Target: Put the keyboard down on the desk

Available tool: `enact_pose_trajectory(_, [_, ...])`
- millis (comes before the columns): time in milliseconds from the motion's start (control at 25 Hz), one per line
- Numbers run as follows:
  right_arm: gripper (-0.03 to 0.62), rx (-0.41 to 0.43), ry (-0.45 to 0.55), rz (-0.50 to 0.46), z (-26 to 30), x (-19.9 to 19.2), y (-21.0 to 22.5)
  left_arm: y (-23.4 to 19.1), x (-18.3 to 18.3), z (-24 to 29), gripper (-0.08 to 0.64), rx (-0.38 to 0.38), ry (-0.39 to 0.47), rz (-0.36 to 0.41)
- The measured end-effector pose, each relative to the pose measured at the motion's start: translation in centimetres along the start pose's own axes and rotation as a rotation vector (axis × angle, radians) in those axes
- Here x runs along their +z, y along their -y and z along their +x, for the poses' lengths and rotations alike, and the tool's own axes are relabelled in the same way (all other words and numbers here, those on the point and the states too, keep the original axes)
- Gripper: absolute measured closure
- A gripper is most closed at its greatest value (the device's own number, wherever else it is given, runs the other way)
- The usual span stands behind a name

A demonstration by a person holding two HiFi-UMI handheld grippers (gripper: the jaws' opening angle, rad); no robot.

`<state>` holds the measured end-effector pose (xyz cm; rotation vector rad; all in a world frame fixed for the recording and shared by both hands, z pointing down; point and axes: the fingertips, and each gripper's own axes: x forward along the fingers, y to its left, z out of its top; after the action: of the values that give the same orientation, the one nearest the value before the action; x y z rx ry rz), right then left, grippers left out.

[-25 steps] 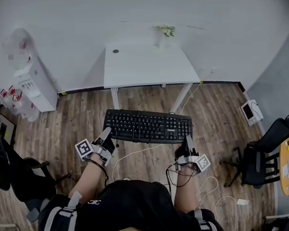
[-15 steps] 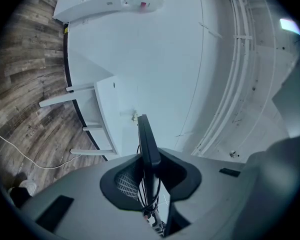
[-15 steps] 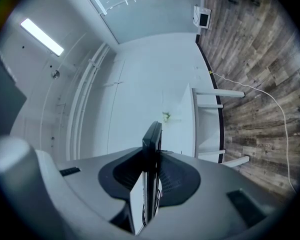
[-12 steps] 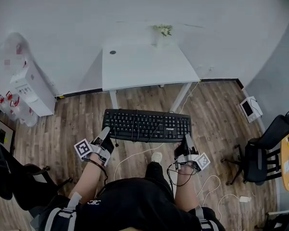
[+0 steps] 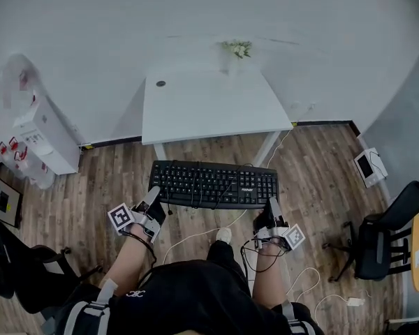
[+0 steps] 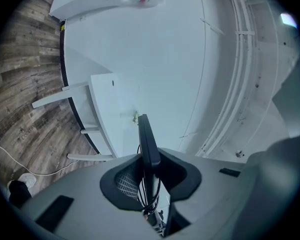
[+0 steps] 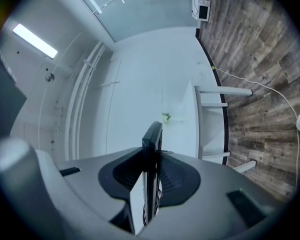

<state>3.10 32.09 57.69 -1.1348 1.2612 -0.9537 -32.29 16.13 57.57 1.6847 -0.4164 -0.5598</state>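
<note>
Black keyboard (image 5: 213,185) held up in air over wood floor (image 5: 91,180), in front of white tabletop (image 5: 209,110), not touching it. Left tool (image 5: 153,195) pinches keyboard's left end, right tool (image 5: 272,208) pinches its right end. Small plant (image 5: 237,48) at back edge of tabletop

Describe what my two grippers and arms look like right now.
Both the left gripper and right gripper have pale grey fingers with black padded recesses, and each carries a white cube with black square markers. Thin black cables loop round the wrists. You wear black clothing with pale arm straps.
</note>
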Motion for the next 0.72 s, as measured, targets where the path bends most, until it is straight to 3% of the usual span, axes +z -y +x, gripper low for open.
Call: enact_pose_trajectory(720, [0.511,-0.001,-0.117,0.022,19.0,13.8,3.9,-1.8,3.3,20.3,0.488,0.02,0.094,0.01])
